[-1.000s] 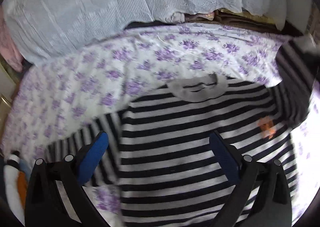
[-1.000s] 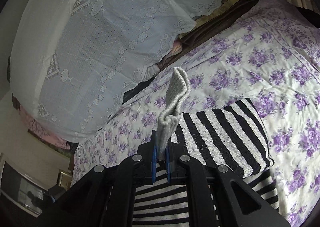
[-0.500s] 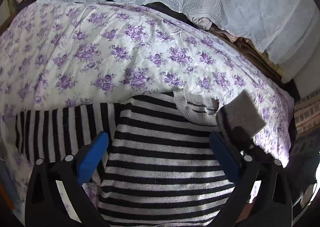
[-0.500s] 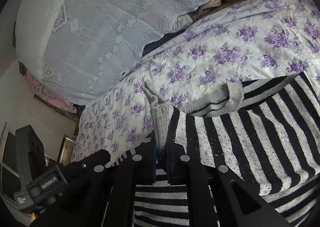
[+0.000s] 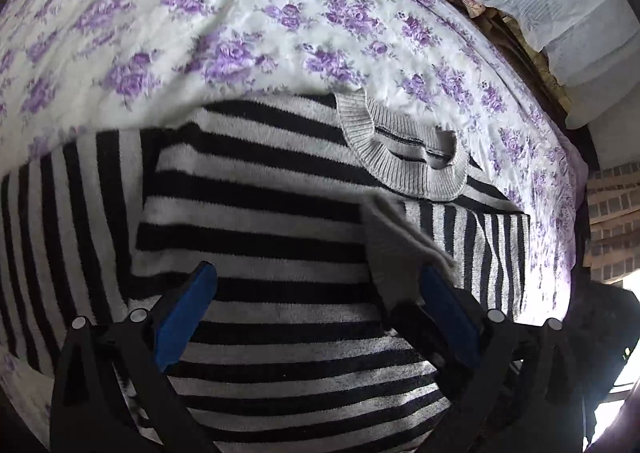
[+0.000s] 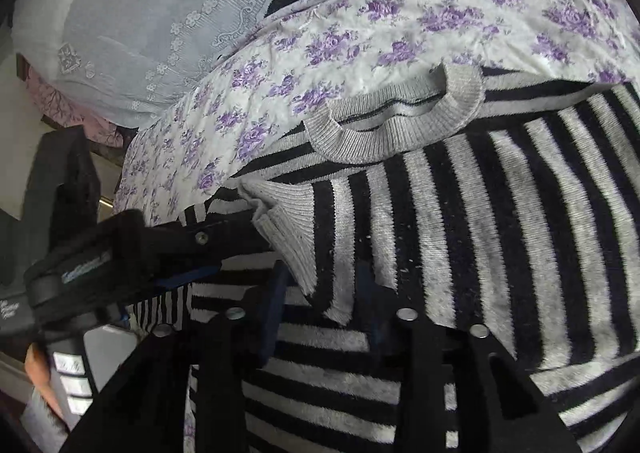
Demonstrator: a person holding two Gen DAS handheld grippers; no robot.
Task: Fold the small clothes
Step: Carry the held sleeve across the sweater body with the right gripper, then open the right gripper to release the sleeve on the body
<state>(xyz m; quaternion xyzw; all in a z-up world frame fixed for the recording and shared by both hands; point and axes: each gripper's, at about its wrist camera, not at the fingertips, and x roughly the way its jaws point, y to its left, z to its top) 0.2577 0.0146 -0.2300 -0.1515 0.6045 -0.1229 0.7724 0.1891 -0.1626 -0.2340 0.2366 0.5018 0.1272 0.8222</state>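
A black-and-grey striped sweater (image 5: 256, 209) with a grey ribbed collar (image 5: 404, 169) lies face up on the floral bed sheet (image 5: 224, 25). Its right sleeve (image 6: 500, 213) is folded across the chest, the grey cuff (image 6: 284, 221) lying just in front of my right gripper (image 6: 320, 293), whose jaws now stand apart around the cuff. My left gripper (image 5: 316, 313) is open and empty above the sweater's body; the cuff (image 5: 400, 249) lies by its right finger. The left sleeve (image 5: 64, 221) is spread out to the left. The left gripper also shows in the right wrist view (image 6: 120, 253).
White lace pillows (image 6: 160, 5) and folded brown bedding (image 5: 516, 37) lie at the head of the bed. A brick wall (image 5: 612, 221) stands beyond the bed's right edge. Pink cloth (image 6: 52, 101) and dark furniture (image 6: 68, 181) are at the left.
The right gripper carried the sleeve cuff across the sweater's chest, lowered it and opened its jaws. The left gripper moved closer over the sweater's body, still open.
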